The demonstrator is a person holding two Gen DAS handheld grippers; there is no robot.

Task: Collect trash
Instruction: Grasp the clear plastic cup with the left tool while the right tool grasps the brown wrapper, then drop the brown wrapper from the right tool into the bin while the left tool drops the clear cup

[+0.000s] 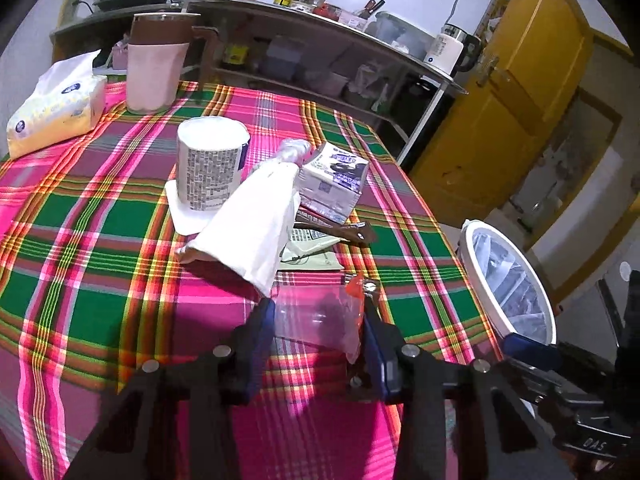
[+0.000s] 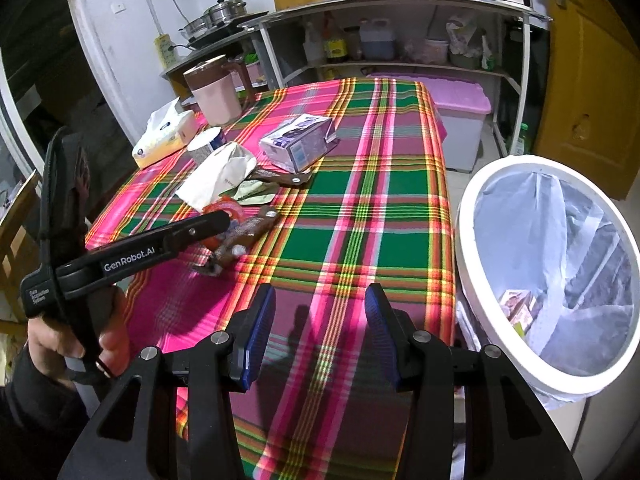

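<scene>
My left gripper (image 1: 318, 312) is low over the plaid tablecloth (image 1: 100, 220), shut on a clear plastic wrapper (image 1: 320, 320) with an orange edge. The wrapper fills the gap, crumpled against both blue pads. From the right wrist view, that gripper (image 2: 240, 232) is held by a hand, the wrapper (image 2: 230, 210) between its fingers. My right gripper (image 2: 320, 308) hangs open over the near edge of the cloth with nothing between its fingers. The white bin (image 2: 466, 240) with a clear liner stands just off the table's right side, with a small carton (image 2: 518, 306) inside.
Beyond the wrapper lie a white paper bag (image 1: 248, 220), a printed paper cup (image 1: 210, 160), a milk carton (image 1: 334, 178), a brown wrapper (image 1: 340, 232) and a pale green sachet (image 1: 308, 256). A tissue pack (image 1: 56, 108) and a pink jug (image 1: 154, 68) stand at the far left. Shelves stand behind the table.
</scene>
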